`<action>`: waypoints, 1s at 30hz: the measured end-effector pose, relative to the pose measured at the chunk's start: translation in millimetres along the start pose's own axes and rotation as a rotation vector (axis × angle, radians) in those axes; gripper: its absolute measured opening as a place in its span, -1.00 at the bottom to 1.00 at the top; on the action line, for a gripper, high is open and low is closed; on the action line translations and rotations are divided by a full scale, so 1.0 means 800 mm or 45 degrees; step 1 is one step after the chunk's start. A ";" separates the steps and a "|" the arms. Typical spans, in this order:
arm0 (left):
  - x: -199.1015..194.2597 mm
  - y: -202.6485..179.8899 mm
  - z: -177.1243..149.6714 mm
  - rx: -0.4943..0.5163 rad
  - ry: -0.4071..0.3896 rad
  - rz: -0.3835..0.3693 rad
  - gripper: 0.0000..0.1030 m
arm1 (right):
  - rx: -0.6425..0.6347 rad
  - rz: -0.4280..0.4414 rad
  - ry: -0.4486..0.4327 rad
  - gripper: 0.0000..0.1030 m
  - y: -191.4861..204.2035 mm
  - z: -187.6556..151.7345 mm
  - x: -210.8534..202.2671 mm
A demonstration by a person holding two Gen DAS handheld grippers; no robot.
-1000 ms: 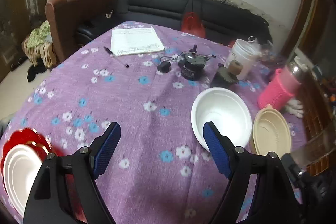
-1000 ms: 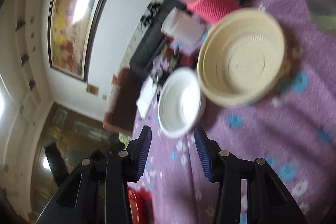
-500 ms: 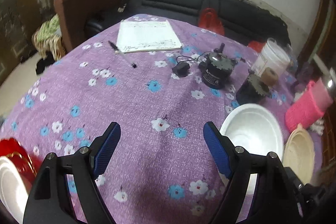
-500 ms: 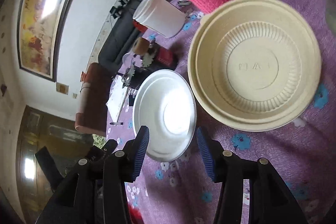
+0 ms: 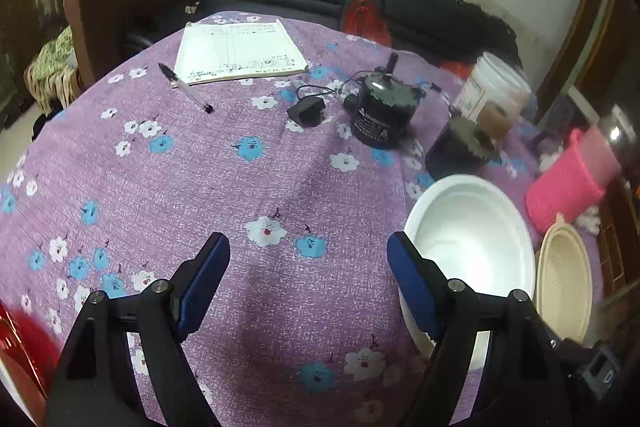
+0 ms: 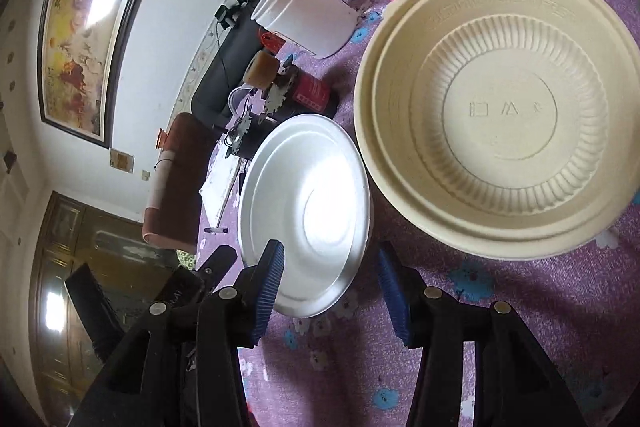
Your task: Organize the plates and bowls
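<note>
A white bowl (image 5: 472, 247) sits on the purple flowered tablecloth with a cream bowl (image 5: 564, 279) right of it. My left gripper (image 5: 308, 279) is open and empty over the cloth, its right finger beside the white bowl's near-left rim. A red plate (image 5: 20, 343) with a white plate on it shows at the lower left edge. In the right wrist view the white bowl (image 6: 308, 211) and the cream bowl (image 6: 500, 107) lie ahead. My right gripper (image 6: 330, 287) is open, its jaws either side of the white bowl's near rim.
A notepad (image 5: 240, 51) and pen (image 5: 186, 93) lie at the far side. A black motor (image 5: 382, 115), an adapter (image 5: 306, 113), a white bucket (image 5: 494, 87) and a pink knitted bottle (image 5: 568, 183) stand behind the bowls. A black sofa (image 5: 360, 3) is beyond the table.
My left gripper has moved forward and left, so the bowls slid to the right of its view. My right gripper has come closer to the white bowl, and its view has sharpened.
</note>
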State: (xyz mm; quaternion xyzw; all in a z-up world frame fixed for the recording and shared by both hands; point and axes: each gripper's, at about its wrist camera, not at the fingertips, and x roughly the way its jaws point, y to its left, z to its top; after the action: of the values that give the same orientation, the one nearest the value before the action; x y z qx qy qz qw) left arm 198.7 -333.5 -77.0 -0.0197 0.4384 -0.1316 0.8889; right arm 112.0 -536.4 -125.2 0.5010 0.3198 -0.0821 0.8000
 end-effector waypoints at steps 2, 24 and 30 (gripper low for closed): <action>-0.002 -0.002 -0.002 0.006 -0.012 -0.020 0.57 | -0.006 0.008 -0.014 -0.03 -0.001 0.000 0.000; 0.000 -0.039 -0.017 0.177 -0.037 -0.112 0.59 | -0.045 -0.059 -0.078 -0.03 -0.005 -0.003 0.001; -0.004 -0.045 -0.021 0.213 -0.064 -0.077 0.59 | -0.042 -0.074 -0.095 -0.03 -0.009 -0.003 0.000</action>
State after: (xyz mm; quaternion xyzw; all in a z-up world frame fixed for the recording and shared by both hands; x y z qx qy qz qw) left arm 176.4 -365.8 -79.4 0.0381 0.4026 -0.1941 0.8937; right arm 107.7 -537.8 -131.4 0.4748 0.3053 -0.1185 0.8169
